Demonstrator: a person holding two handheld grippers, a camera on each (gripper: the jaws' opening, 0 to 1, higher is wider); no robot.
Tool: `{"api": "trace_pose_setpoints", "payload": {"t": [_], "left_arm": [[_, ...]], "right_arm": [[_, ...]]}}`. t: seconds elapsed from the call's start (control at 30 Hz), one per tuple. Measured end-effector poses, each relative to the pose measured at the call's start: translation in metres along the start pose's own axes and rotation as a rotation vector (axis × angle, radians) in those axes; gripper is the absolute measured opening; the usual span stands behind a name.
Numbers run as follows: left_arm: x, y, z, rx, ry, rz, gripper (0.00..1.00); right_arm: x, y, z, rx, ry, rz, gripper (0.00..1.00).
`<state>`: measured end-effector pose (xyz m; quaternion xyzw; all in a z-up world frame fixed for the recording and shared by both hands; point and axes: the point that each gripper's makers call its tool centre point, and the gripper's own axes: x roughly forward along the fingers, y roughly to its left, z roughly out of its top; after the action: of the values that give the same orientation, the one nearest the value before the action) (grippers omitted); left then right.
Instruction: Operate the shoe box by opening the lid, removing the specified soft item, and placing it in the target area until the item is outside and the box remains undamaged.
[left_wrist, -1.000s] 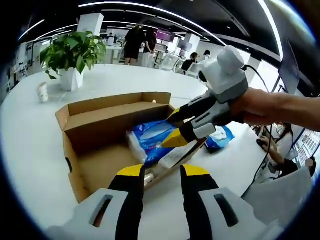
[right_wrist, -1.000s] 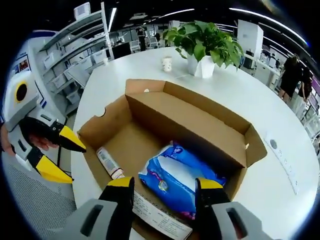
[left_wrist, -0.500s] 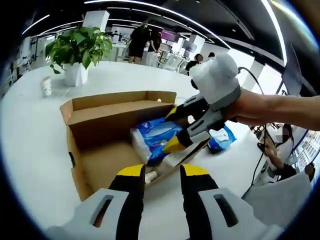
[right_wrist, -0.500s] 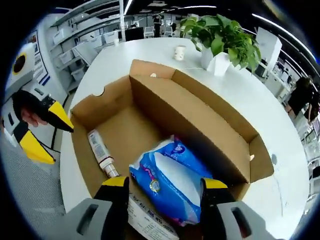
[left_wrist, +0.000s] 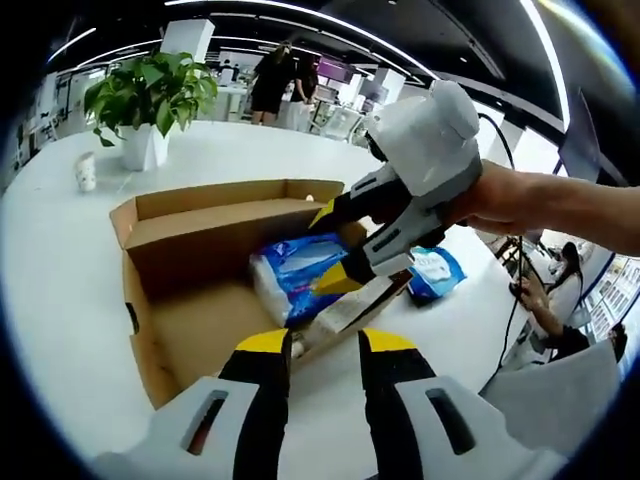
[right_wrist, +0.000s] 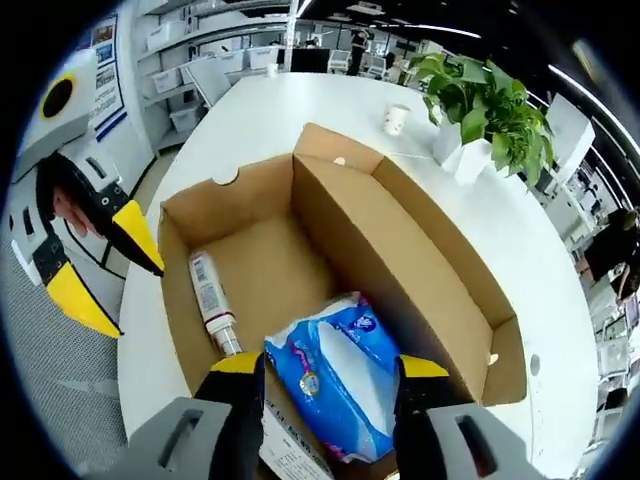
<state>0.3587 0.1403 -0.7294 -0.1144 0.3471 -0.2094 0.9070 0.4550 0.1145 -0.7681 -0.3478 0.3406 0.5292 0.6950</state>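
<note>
An open brown cardboard shoe box (left_wrist: 195, 235) (right_wrist: 400, 270) stands on a white table. Inside lie a soft blue-and-white pack (left_wrist: 298, 275) (right_wrist: 335, 375) and a white tube (right_wrist: 210, 305). My right gripper (right_wrist: 328, 368) (left_wrist: 335, 248) is open and reaches down into the box, its yellow-tipped jaws astride the near end of the blue pack. Whether the pads touch the pack I cannot tell. My left gripper (left_wrist: 325, 345) (right_wrist: 125, 295) is open with nothing between its jaws, and hovers just outside the box's short end.
A second blue pack (left_wrist: 435, 270) lies on the table beyond the box. A potted plant (left_wrist: 150, 95) (right_wrist: 480, 100) and a small paper cup (left_wrist: 85, 172) (right_wrist: 397, 118) stand at the table's far side. People are in the office behind.
My right gripper has gone further down into the box and closer over the blue pack. The left gripper has stayed about where it was. The pack and tube have not moved.
</note>
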Motion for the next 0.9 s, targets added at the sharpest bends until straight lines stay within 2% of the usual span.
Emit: {"api": "trace_pose_setpoints", "payload": {"t": [0.2,0.3,0.4,0.6,0.7,0.73,0.9], "left_arm": [[-0.001,0.002,0.0,-0.007,-0.002,0.005,0.25],[0.001,0.001,-0.003,0.001,0.009,-0.005,0.25],[0.001,0.0,-0.005,0.009,0.016,-0.005,0.25],[0.002,-0.002,-0.004,0.012,0.016,-0.009,0.27],[0.001,-0.001,-0.006,0.013,0.017,-0.008,0.27],[0.001,0.0,-0.006,0.011,0.016,-0.005,0.27],[0.0,0.007,-0.008,-0.015,0.017,0.004,0.27]], "right_arm": [[0.017,-0.008,-0.016,-0.009,0.066,0.022,0.59],[0.027,-0.005,-0.024,-0.054,0.124,0.035,0.63],[0.032,-0.008,-0.022,-0.07,0.133,0.032,0.64],[0.048,-0.008,-0.032,-0.066,0.21,0.045,0.64],[0.063,-0.008,-0.047,-0.139,0.273,0.062,0.65],[0.066,-0.01,-0.048,-0.16,0.281,0.047,0.64],[0.071,-0.009,-0.049,-0.17,0.295,0.066,0.64]]}}
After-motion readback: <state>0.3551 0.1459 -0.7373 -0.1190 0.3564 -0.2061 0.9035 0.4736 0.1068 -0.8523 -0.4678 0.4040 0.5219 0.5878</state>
